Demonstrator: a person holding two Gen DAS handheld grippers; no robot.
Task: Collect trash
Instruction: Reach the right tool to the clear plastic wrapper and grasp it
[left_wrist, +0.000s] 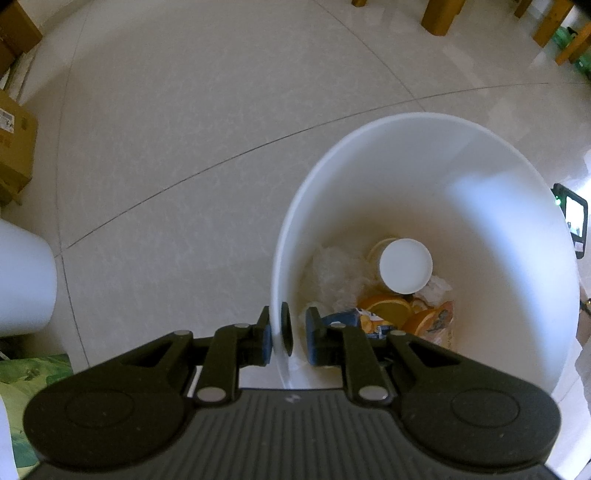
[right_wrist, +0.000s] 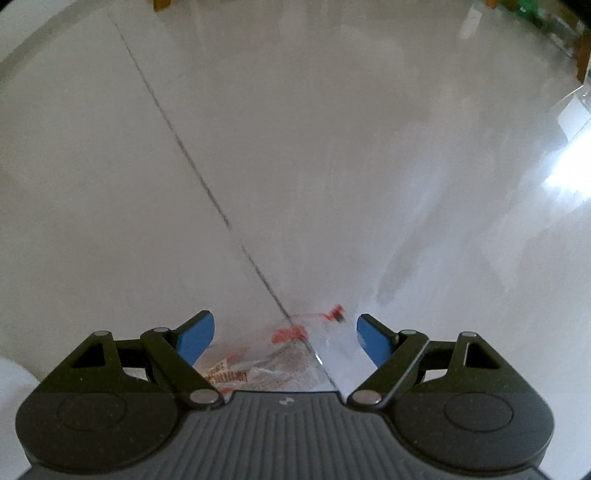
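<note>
Floor (right_wrist: 332, 147): pale shiny tiles with a dark line between them.
Bin (left_wrist: 517, 206): big white tub; the left claw (left_wrist: 287, 334) pinches its rim, one pad inside, one outside.
Trash inside: a white cup (left_wrist: 405, 265), orange slices (left_wrist: 388, 308), crumpled tissue (left_wrist: 332, 273), a blue carton (left_wrist: 341, 318).
Right claw (right_wrist: 284, 341): wide apart, holding nothing, low over a clear wrapper (right_wrist: 273, 354) on the floor.
Do it well: I think go straight down, pads on both sides, then squeeze gently.
Writing: red print on the wrapper, too blurry to read.
</note>
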